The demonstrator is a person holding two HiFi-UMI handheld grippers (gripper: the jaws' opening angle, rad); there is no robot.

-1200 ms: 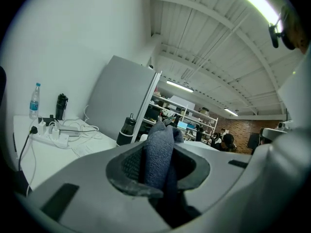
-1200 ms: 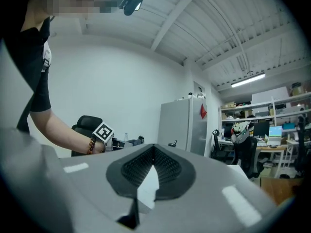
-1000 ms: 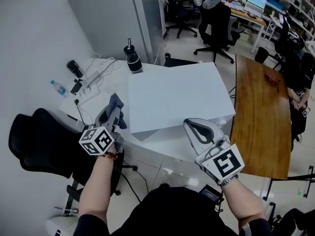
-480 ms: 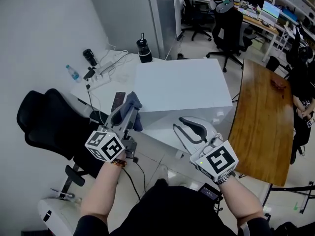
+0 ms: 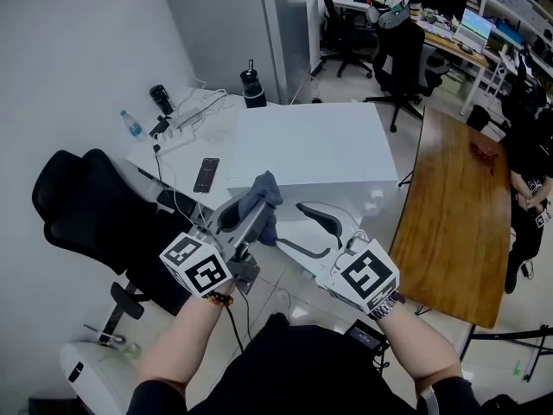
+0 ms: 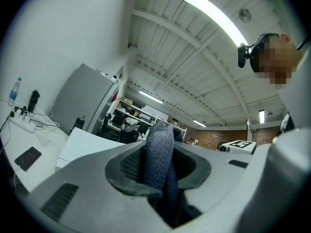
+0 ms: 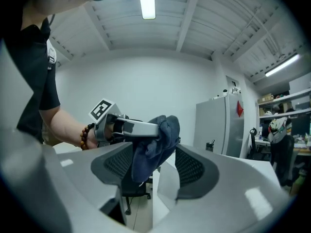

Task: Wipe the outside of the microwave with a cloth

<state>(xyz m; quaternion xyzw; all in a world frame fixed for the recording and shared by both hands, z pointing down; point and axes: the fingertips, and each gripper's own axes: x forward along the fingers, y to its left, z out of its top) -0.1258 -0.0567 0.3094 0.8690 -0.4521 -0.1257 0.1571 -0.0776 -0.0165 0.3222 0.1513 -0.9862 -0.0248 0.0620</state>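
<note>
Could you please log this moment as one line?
left gripper: shut on blue cloth | right gripper: jaws just opening, cloth before them, unpinched | microwave: ahead of both grippers

Cloth [image 5: 263, 201]: fuzzy dark-blue fleece. Microwave [image 5: 304, 150]: smooth matt white casing. Table [image 5: 449, 219]: glossy brown wood, visible grain.

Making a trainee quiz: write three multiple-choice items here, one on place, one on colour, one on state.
1. Where is the phone relative to the microwave? A. beside it B. on top C. inside it
2. What colour is the cloth? A. red B. dark blue C. yellow
3. The left gripper is: A. open, empty B. shut on the phone C. shut on the cloth
Key: A, it lies flat next to the white casing; B, its folds show dark blue; C, its jaws pinch it.
</note>
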